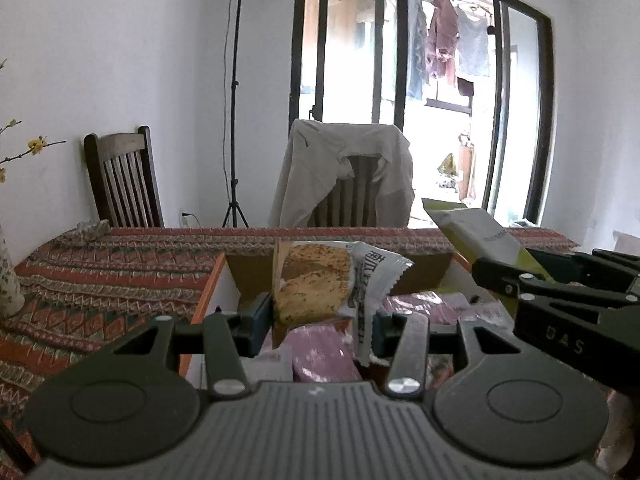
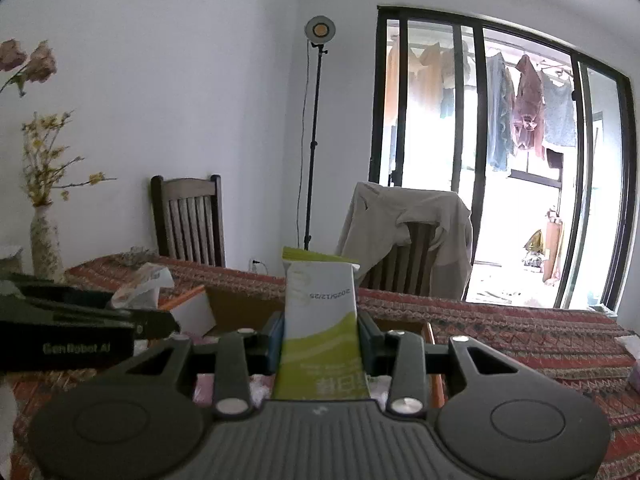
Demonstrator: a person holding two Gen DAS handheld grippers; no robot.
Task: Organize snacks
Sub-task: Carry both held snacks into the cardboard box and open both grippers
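Note:
My left gripper (image 1: 320, 320) is shut on a cracker packet (image 1: 316, 280) with a white crimped end, held above an open cardboard box (image 1: 218, 280) that holds several purple snack packs (image 1: 320, 352). My right gripper (image 2: 320, 340) is shut on a white and green packet (image 2: 320, 312), held upright over the same box (image 2: 192, 312). In the left wrist view the right gripper (image 1: 492, 276) shows at the right with that packet (image 1: 476, 232). In the right wrist view the left gripper (image 2: 168, 324) shows at the left with the cracker packet (image 2: 140, 284).
The box sits on a table with a red patterned cloth (image 1: 100, 272). A vase with yellow flowers (image 2: 44, 236) stands at the far left. Two wooden chairs (image 1: 124, 184), one draped with a beige jacket (image 1: 344, 168), and a lamp stand (image 1: 234, 120) are behind the table.

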